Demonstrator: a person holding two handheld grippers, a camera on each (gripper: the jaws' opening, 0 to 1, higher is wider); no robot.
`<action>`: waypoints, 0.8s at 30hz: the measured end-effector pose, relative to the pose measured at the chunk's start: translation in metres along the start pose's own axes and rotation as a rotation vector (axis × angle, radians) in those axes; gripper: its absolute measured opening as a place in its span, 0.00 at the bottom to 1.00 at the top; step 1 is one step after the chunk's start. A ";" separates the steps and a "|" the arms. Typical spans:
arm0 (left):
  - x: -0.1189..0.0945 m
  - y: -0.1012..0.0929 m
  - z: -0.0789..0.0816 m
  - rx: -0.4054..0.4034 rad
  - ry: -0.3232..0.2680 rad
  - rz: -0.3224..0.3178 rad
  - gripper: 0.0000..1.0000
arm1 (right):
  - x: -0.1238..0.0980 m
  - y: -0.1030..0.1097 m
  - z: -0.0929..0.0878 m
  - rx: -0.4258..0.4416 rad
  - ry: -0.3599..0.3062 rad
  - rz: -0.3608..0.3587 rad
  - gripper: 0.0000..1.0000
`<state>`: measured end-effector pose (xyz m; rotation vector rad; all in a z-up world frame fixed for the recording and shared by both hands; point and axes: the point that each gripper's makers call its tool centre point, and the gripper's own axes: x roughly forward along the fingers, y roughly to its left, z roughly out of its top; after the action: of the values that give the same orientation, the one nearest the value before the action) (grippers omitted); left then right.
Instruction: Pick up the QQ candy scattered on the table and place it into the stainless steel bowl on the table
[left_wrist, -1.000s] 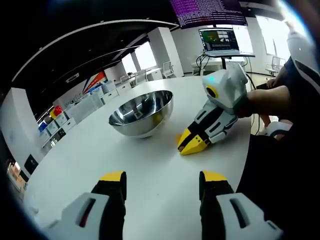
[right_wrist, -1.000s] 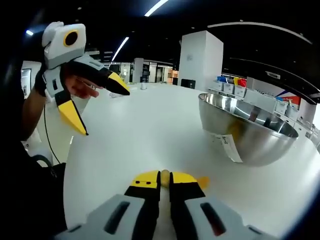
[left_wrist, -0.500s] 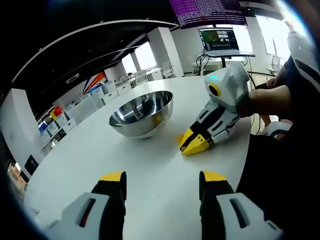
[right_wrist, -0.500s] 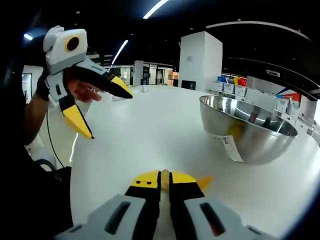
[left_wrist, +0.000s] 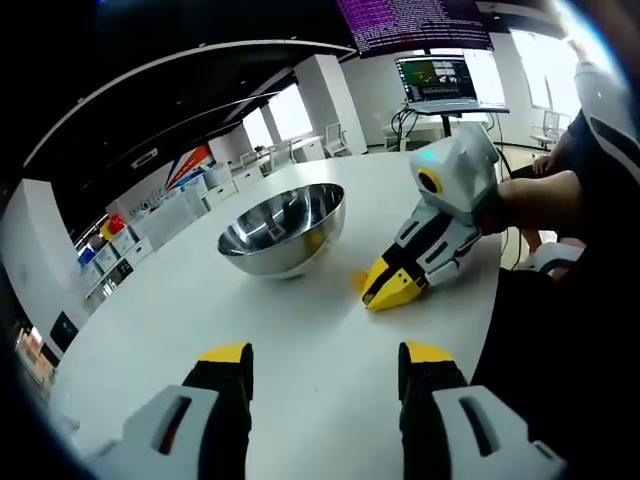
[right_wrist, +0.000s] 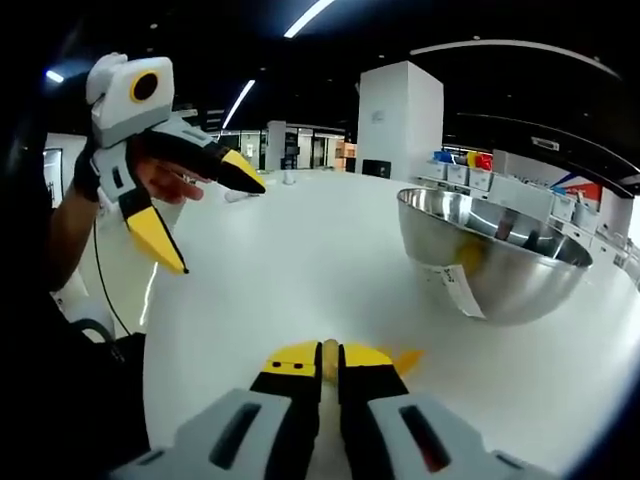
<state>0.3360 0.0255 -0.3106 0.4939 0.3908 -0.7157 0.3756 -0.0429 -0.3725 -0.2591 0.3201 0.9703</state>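
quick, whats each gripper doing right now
Left gripper: open, holding nothing.
Right gripper: shut on a QQ candy.

Steel bowl (left_wrist: 283, 229) on table (left_wrist: 300, 340), right hand-held gripper (left_wrist: 392, 288) beside.

We see a dim room with a dark ceiling, lit by long ceiling strips (right_wrist: 312, 14) and by windows (left_wrist: 545, 60) that blow out to white. The white table (left_wrist: 300, 330) reads bright and even, with soft shadows. The stainless steel bowl (left_wrist: 284, 228) carries mirror glare. Fisheye bending curves straight lines toward the edges; near jaws look slightly soft.
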 end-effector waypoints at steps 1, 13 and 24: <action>0.000 0.000 0.000 0.000 0.001 0.000 0.58 | -0.001 0.000 0.001 0.003 -0.002 0.001 0.05; 0.000 0.000 0.001 0.005 0.000 0.001 0.58 | -0.010 0.000 0.007 0.013 -0.013 -0.005 0.05; -0.001 0.000 0.000 0.002 0.001 0.004 0.58 | -0.018 0.001 0.017 0.008 -0.035 -0.009 0.05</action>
<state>0.3355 0.0262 -0.3100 0.4966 0.3899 -0.7118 0.3682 -0.0503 -0.3503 -0.2359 0.2906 0.9630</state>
